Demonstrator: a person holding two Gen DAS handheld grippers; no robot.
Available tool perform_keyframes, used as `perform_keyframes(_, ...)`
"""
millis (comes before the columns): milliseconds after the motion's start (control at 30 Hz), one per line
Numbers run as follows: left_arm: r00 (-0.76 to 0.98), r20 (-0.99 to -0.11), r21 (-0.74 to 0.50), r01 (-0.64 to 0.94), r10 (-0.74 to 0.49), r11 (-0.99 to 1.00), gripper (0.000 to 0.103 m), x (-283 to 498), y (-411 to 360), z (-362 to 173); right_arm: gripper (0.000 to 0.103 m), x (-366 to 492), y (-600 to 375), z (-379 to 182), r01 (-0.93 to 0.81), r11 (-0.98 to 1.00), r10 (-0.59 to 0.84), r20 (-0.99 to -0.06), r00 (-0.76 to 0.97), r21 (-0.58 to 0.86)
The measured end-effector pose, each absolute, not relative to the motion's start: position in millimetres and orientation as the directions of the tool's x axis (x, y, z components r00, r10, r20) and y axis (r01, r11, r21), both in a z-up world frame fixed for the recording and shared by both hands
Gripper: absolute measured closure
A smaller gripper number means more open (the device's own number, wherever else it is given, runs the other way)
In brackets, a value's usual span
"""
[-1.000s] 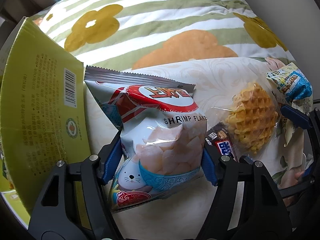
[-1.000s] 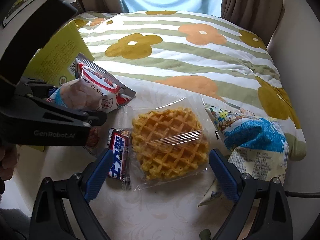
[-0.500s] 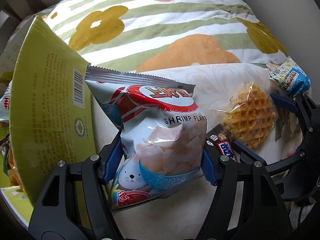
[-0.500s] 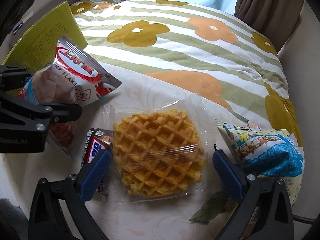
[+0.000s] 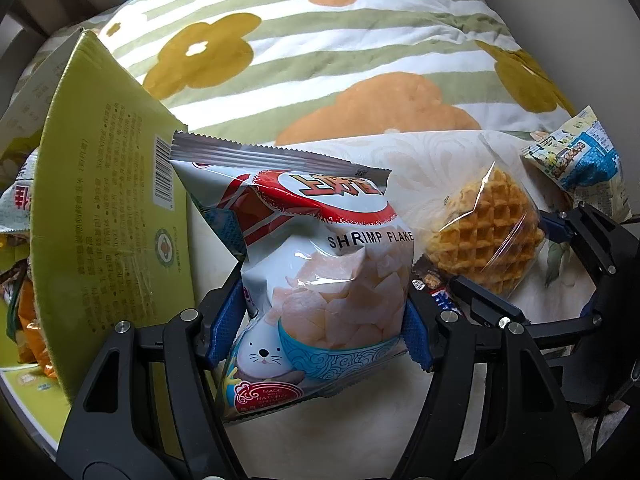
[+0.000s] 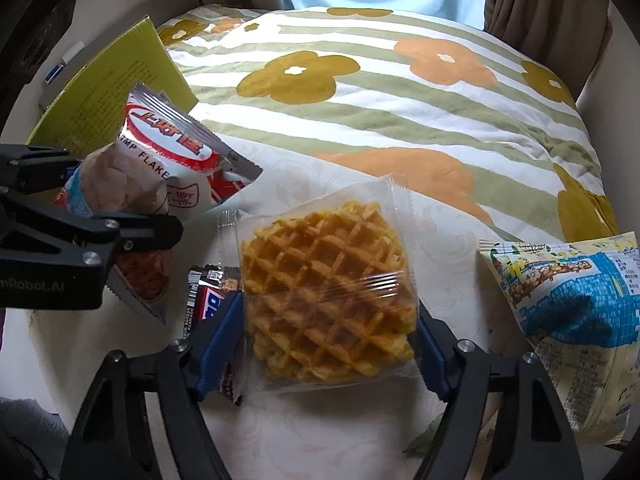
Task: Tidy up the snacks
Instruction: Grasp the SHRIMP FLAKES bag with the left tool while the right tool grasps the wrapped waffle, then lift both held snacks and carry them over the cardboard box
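Observation:
My left gripper (image 5: 324, 332) is shut on a white and red shrimp flakes bag (image 5: 316, 272) and holds it upright beside the green cardboard box (image 5: 108, 216). The bag also shows at the left of the right wrist view (image 6: 160, 176). My right gripper (image 6: 328, 340) is shut on a clear-wrapped waffle (image 6: 324, 296), its blue pads pressing both sides of the pack. The waffle shows in the left wrist view (image 5: 488, 236) tilted up off the cream cloth.
A small dark candy bar (image 6: 208, 308) lies left of the waffle. A blue and white snack bag (image 6: 576, 312) lies at the right. A flowered striped quilt (image 6: 380, 92) fills the back. Other snack packs (image 5: 24, 304) sit inside the green box.
My right gripper has closed in on the waffle pack and gripped it, tilting it up. My left gripper keeps its hold on the shrimp flakes bag and has shifted slightly.

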State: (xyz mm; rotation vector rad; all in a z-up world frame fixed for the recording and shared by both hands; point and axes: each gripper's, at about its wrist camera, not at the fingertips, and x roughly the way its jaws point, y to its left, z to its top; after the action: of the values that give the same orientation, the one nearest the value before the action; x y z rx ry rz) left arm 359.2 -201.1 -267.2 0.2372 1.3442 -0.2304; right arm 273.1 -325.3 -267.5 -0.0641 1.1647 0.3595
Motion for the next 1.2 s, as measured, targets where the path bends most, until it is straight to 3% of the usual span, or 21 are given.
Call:
perform_keyframes(300, 0.27, -0.961, 0.029, 0.296, -0.054, 0.955, 0.038, 354, -206, -234, 0.033, 267, -332, -243, -0.278, 0.947, 0.261, -0.888, 0.378, 0.16)
perform_keyframes(633, 0.436, -0.89, -0.007, 0.275, -0.131, 0.961, 0.038, 340, -192, -142, 0.033, 255, -333, -169, -0.261, 0.955, 0.251, -0.842, 0.477, 0.137)
perform_keyframes(967, 0.594, -0.785, -0.045, 0.23, -0.177, 0.972, 0.038, 328, -109, -52, 0.033, 242, -289, -89, -0.292, 0.955, 0.224, -0.782, 0.582, 0.057)
perform_keyframes(1200, 0.612, -0.776, -0.057, 0.167, -0.149, 0.984, 0.038, 331, -17, -33, 0.033, 245, -220, -54, -0.294, 0.949, 0.277, -0.736, 0.618, 0.11)
